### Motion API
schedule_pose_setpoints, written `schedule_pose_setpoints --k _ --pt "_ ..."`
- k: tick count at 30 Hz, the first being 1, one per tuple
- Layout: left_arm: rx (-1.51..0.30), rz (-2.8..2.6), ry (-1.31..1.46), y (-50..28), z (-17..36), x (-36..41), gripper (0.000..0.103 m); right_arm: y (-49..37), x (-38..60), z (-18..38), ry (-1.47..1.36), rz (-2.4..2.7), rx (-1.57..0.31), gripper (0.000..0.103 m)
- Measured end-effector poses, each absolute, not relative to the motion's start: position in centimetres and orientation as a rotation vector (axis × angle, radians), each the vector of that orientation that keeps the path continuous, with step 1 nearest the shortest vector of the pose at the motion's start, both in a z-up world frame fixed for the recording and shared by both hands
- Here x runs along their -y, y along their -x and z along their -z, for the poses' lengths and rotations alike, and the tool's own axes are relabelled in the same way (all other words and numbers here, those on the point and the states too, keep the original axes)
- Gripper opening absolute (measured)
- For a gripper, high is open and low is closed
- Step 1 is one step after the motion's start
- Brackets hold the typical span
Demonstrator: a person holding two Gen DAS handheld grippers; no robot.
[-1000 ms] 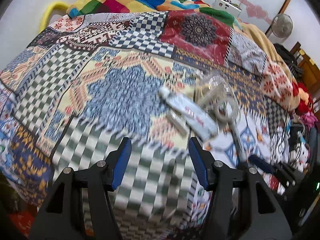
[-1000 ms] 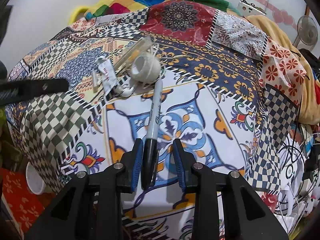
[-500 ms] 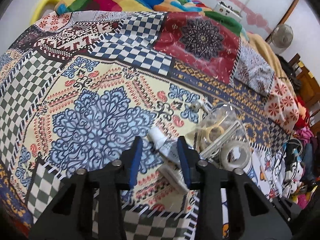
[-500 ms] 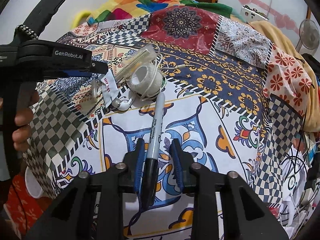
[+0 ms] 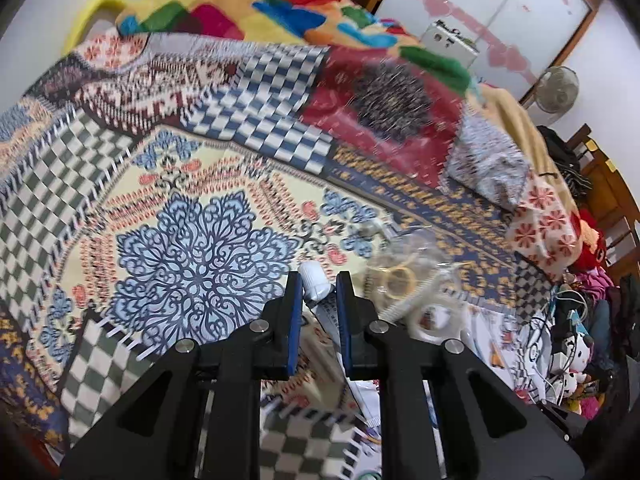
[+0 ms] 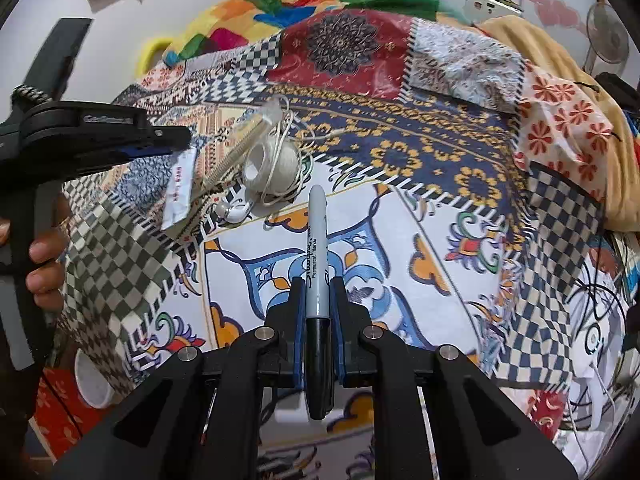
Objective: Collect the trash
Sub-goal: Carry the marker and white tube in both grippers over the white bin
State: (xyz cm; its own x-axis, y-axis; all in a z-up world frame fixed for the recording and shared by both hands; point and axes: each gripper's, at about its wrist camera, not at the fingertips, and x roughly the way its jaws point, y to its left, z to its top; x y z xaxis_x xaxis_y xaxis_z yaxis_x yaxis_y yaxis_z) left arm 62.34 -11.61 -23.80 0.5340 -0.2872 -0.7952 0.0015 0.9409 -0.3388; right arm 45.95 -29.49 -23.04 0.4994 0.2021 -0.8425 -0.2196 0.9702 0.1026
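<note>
Left wrist view: the left gripper (image 5: pixel 319 292) is angling steeply down toward the patchwork bedspread (image 5: pixel 192 216). Its jaws are closing to a narrow gap, and the white tube (image 5: pixel 320 294) is sitting between the blue pads (image 5: pixel 295 320), cap end pointing away from the camera. Both pads are lying against the tube's sides. Just beside the tube, to the right, a clear plastic bag of rubber bands (image 5: pixel 404 276) and a roll of tape (image 5: pixel 430 318) are resting on the bedspread. The picture is blurring toward its upper part, so finer detail there cannot be told.

Right wrist view: the right gripper (image 6: pixel 318 292) is also pointing steeply downward, and its jaws are standing narrow, clamping the black marker (image 6: pixel 317 264). The marker is running straight along the fingers, its grey barrel projecting forward past the tips and its black cap lying back between the arms. The barrel is appearing raised off the bedspread (image 6: pixel 400 248). At the left edge, a hand (image 6: pixel 44 256) is wrapping around the vertical grip of the left gripper (image 6: pixel 176 146), which is reaching level across the picture. The white tube (image 6: pixel 178 192) is hanging down from its tips, clear of the cloth at its lower end. A ball of white string (image 6: pixel 276 168) and white earbuds (image 6: pixel 234 212) are lying near it.
</note>
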Motion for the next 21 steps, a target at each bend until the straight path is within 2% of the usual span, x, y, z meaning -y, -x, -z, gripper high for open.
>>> schedule_pose_setpoints --k 21 --pt "-0.767 0.143 0.179 -46.1 6.5 9.0 0.015 -37.9 28.0 8.9 0.016 -0.298 -0.771 0.011"
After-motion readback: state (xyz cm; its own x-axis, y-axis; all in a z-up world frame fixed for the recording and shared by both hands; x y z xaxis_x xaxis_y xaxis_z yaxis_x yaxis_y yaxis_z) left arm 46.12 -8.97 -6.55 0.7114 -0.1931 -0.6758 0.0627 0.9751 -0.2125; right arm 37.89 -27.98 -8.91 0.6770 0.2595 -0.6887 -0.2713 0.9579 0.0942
